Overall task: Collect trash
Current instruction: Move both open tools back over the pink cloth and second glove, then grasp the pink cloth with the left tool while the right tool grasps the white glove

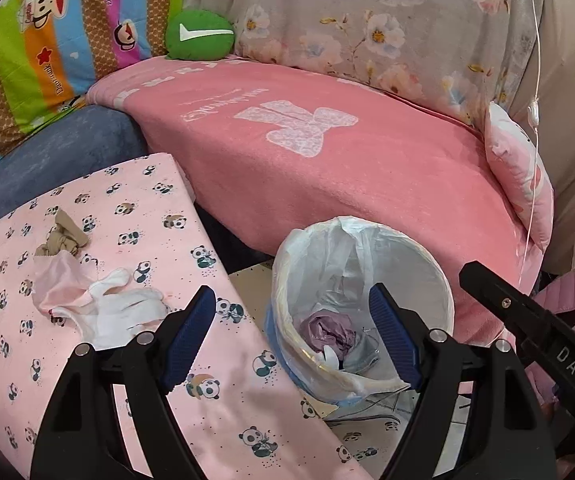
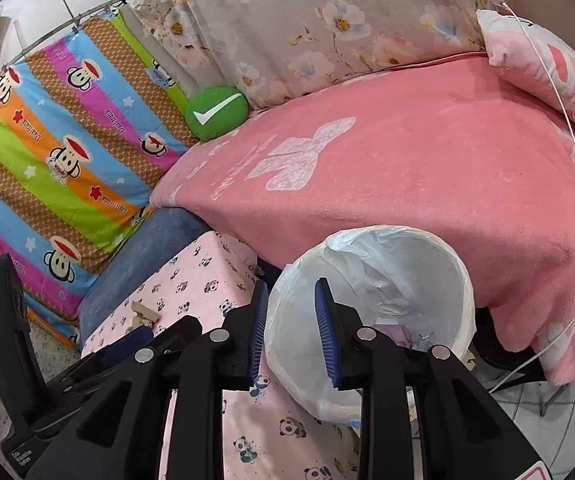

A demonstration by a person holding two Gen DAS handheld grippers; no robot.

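Observation:
A white bin (image 1: 427,276) lined with a thin plastic bag stands on the floor between the panda-print table (image 1: 135,216) and the pink sofa; crumpled purple and grey trash (image 1: 333,334) lies inside. On the table lie a crumpled white and pink tissue (image 1: 99,304) and a tan scrap (image 1: 63,238). My left gripper (image 1: 293,334) is open and empty, straddling the table edge and the bin's near rim. My right gripper (image 2: 290,328) is open and empty, with its jaws on either side of the bin's left wall (image 2: 287,320). The tan scrap (image 2: 143,314) shows in the right wrist view.
A pink blanket (image 1: 327,152) covers the sofa behind the bin, with a floral cushion, a green check-mark pillow (image 1: 199,36) and a striped cartoon cover (image 1: 47,40). A thin white cord (image 1: 533,120) hangs at right. The right gripper's black body (image 1: 527,320) reaches in from the right.

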